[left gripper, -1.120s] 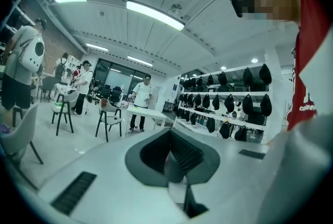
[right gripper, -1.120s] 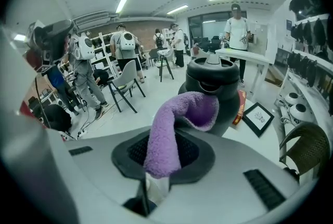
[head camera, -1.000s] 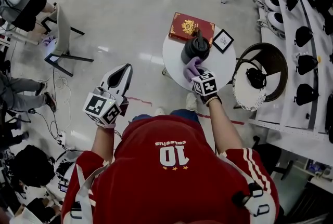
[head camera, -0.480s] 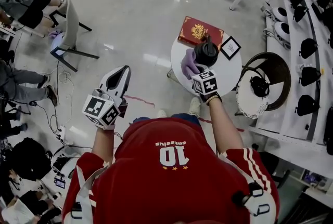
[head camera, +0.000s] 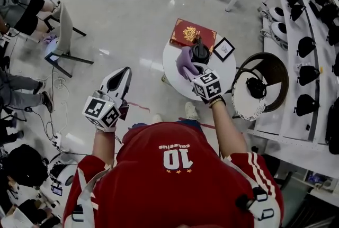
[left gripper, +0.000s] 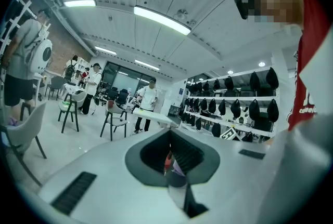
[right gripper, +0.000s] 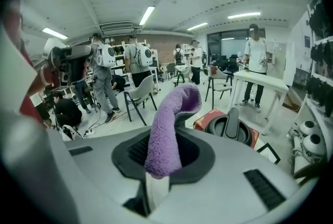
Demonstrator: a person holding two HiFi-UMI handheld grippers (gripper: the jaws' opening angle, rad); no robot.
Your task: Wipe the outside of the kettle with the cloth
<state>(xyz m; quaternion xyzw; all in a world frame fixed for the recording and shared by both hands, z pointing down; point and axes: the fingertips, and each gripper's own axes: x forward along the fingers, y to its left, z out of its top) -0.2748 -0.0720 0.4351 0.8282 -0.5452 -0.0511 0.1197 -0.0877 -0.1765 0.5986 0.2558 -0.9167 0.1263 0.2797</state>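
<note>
Right claw (right gripper: 155,168) clamps the cloth (right gripper: 167,119) beside the kettle (head camera: 200,53), near the desk's (head camera: 225,70) far edge. Left claw (left gripper: 169,167), seemingly shut, hangs over open floor (head camera: 132,15).

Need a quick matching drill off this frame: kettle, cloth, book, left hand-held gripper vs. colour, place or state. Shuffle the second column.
1. kettle
2. cloth
3. book
4. left hand-held gripper

a. shut, holding nothing, off to the left of the round table
b. black, standing on the table
c. purple, clamped in the right hand-held gripper
d. red, at the table's far edge, beyond the kettle

Pairs: 1-b, 2-c, 3-d, 4-a
</note>
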